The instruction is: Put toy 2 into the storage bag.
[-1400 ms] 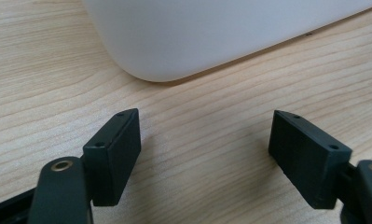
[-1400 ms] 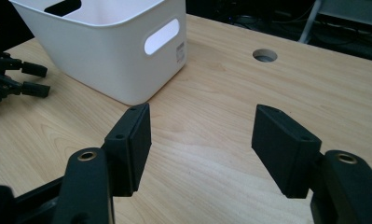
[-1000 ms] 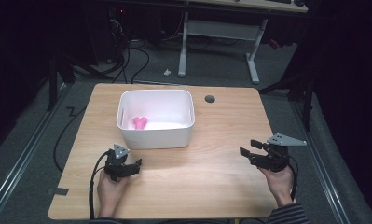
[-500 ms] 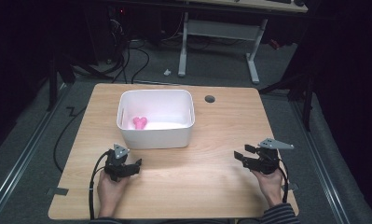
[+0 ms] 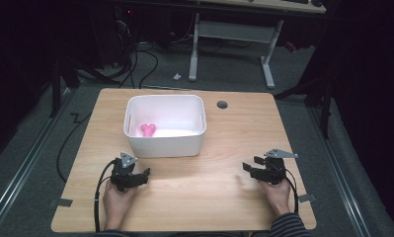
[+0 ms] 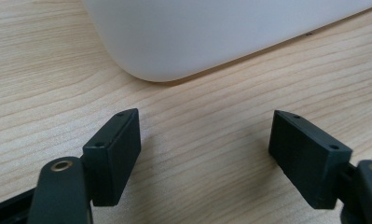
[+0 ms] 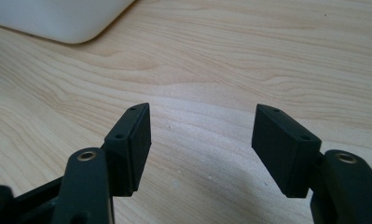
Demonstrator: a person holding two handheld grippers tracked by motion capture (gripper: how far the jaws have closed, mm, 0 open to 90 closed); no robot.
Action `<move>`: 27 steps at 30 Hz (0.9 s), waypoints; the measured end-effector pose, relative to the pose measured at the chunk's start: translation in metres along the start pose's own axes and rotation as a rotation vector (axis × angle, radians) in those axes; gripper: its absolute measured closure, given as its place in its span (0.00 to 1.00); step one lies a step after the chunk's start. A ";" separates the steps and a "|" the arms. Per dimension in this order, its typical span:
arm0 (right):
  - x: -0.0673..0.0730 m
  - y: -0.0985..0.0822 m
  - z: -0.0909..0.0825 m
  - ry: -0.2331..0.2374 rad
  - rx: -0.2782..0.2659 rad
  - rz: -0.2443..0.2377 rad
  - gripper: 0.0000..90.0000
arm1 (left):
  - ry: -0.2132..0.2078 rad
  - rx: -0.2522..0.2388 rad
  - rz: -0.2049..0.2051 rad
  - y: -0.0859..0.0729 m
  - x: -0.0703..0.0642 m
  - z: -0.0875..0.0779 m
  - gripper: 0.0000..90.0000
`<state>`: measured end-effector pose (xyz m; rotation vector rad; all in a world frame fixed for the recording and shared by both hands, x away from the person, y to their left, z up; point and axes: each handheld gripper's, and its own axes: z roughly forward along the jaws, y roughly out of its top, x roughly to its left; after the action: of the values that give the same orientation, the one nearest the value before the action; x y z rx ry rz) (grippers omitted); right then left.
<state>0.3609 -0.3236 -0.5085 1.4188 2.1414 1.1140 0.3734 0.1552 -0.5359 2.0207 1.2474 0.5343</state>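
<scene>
Left hand-held gripper (image 5: 146, 173) low over surface (image 5: 209, 197), jaws spread wide, holding nothing, just beside near wall of white bin (image 5: 165, 143). Right hand-held gripper (image 5: 249, 167) jaws likewise apart, empty, well apart from bin. Pink object (image 5: 148, 129) lay inside bin, toward its left end. Risks judged: left jaw could clip bin wall on lift and shove bin; small soft-looking pink piece could slip from wide jaws if pinched off-centre; trailing cable might snag surface edge.

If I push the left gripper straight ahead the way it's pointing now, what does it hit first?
Most likely the white bin. The left gripper rests open and empty on the table, and the bin's rounded near corner stands just beyond its jaws, slightly left of their midline. Only bare wood lies between.
</scene>
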 end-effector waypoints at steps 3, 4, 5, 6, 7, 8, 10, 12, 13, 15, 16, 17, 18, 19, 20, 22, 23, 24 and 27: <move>-0.001 -0.003 0.005 -0.008 0.012 0.007 0.42 | 0.000 0.000 0.000 0.000 0.000 0.000 0.28; -0.001 -0.004 0.006 -0.009 0.015 0.007 0.42 | 0.000 0.000 0.000 0.000 0.000 0.000 0.28; -0.001 -0.005 0.007 -0.011 0.020 0.007 0.42 | 0.000 0.000 0.000 0.000 0.000 0.000 0.28; -0.001 -0.005 0.008 -0.012 0.020 0.007 0.42 | 0.000 0.000 0.000 0.000 0.000 0.000 0.28; -0.002 -0.006 0.009 -0.014 0.023 0.009 0.42 | 0.000 0.000 0.000 0.000 0.000 0.000 0.28; -0.002 -0.006 0.010 -0.015 0.025 0.004 0.42 | 0.000 0.000 0.000 0.000 0.000 0.000 0.28; -0.002 -0.007 0.012 -0.020 0.030 0.004 0.42 | 0.000 0.000 0.000 0.000 0.000 0.000 0.28; -0.001 -0.008 0.014 -0.023 0.032 -0.001 0.42 | 0.000 0.000 0.000 0.000 0.000 0.000 0.28; -0.001 -0.008 0.015 -0.028 0.034 -0.008 0.42 | 0.000 0.000 0.000 0.000 0.000 0.000 0.28; 0.001 -0.009 0.018 -0.033 0.042 -0.017 0.42 | 0.000 0.000 0.001 0.000 0.000 0.000 0.28; 0.001 -0.009 0.020 -0.036 0.049 -0.024 0.42 | 0.000 0.000 0.000 0.000 0.000 0.000 0.28; 0.002 -0.009 0.021 -0.038 0.055 -0.026 0.42 | 0.000 0.000 0.000 0.000 0.000 0.000 0.28; 0.003 -0.009 0.022 -0.040 0.048 -0.035 0.42 | 0.000 0.000 0.000 0.000 0.000 0.000 0.28; 0.003 -0.009 0.022 -0.041 0.049 -0.035 0.42 | 0.000 0.000 0.000 0.000 0.000 0.000 0.28; 0.004 -0.009 0.023 -0.042 0.050 -0.035 0.42 | 0.000 0.000 0.000 0.000 0.000 0.000 0.28; 0.005 -0.009 0.023 -0.048 0.050 -0.051 0.42 | 0.000 0.000 0.000 0.000 0.000 0.000 0.28; 0.005 -0.009 0.024 -0.050 0.049 -0.052 0.42 | 0.000 0.000 0.001 0.000 0.000 0.000 0.28; 0.005 -0.009 0.024 -0.052 0.048 -0.057 0.42 | 0.001 -0.001 0.001 0.000 0.000 0.000 0.28; 0.008 -0.008 0.026 -0.071 0.057 -0.077 0.39 | 0.000 -0.001 0.002 0.000 0.000 0.000 0.28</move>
<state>0.3696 -0.3073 -0.5300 1.3666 2.1746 0.9671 0.3734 0.1550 -0.5360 2.0208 1.2457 0.5361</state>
